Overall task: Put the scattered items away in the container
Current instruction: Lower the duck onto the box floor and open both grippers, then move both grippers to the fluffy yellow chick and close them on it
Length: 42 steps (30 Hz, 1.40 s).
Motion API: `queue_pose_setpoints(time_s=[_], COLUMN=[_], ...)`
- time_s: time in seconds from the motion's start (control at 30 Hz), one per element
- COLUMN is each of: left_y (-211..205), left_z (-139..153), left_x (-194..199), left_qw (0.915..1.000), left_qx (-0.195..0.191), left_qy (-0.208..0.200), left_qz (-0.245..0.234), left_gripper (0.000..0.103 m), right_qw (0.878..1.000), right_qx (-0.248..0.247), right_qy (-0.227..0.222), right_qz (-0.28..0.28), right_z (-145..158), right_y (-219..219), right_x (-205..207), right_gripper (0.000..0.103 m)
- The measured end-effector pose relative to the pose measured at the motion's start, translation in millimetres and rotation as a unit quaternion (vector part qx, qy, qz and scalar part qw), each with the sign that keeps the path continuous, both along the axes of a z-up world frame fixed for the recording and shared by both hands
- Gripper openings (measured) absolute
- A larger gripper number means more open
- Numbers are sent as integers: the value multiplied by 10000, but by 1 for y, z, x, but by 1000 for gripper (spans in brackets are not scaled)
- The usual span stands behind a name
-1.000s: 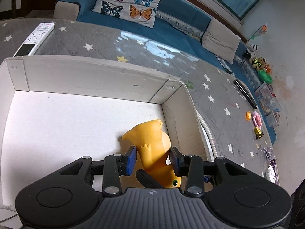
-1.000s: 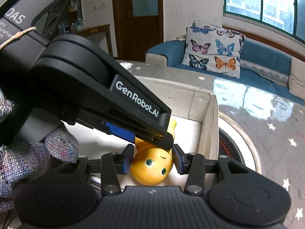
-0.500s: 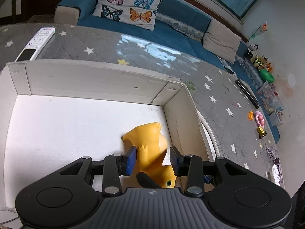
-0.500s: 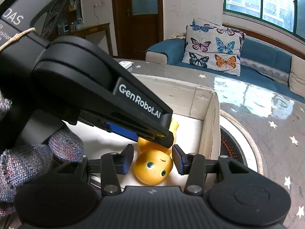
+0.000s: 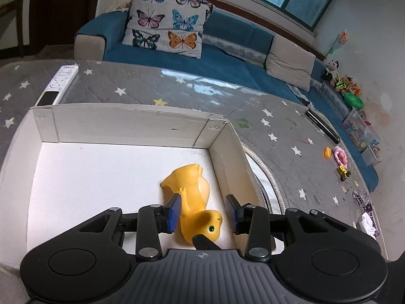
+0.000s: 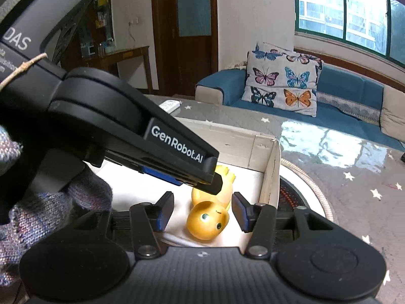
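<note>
While the left gripper (image 5: 204,209) stands wide open around the yellow toy (image 5: 192,197), its pads look clear of it, though the left one may graze; the toy lies at five o'clock in the white box (image 5: 131,126). From the right wrist, the right gripper (image 6: 201,214) is opening, the toy's head (image 6: 207,220) loose between its jaws, the left gripper's finger (image 6: 177,149) at ten o'clock.

soft daylight came from the windows (image 6: 354,17), leaving pale glare on the bench (image 5: 210,88). frames were sharp in the middle, with fisheye bending at the edges.
</note>
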<state>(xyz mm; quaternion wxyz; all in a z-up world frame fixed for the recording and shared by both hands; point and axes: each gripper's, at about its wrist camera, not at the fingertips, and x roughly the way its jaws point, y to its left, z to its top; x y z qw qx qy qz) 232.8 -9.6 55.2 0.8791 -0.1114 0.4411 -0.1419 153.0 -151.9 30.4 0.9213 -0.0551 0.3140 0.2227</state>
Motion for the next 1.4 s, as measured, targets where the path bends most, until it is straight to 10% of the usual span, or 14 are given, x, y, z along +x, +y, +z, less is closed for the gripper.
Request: queue_pose_setpoints(time_s=[0.67,0.8,1.4], left_y=[-3,-2,9], left_z=[18,15,-19], left_x=[-85,-100,-151], left_qw=[9987,9986,9996], left_qx=[52,37,-225], left_qy=[-498,-522,-125], left_qz=[-16,-25,71], left_gripper=[41,41,41], right_qw=[9997,9995,9988], right_qx=[5,-20,-186], right_qy=[-250,-280,29], right_qz=[60,138,461], right_z=[13,10,-22], right_y=[-31,-31,-22], right_x=[-80,-97,-129], right_gripper=[54,67,68])
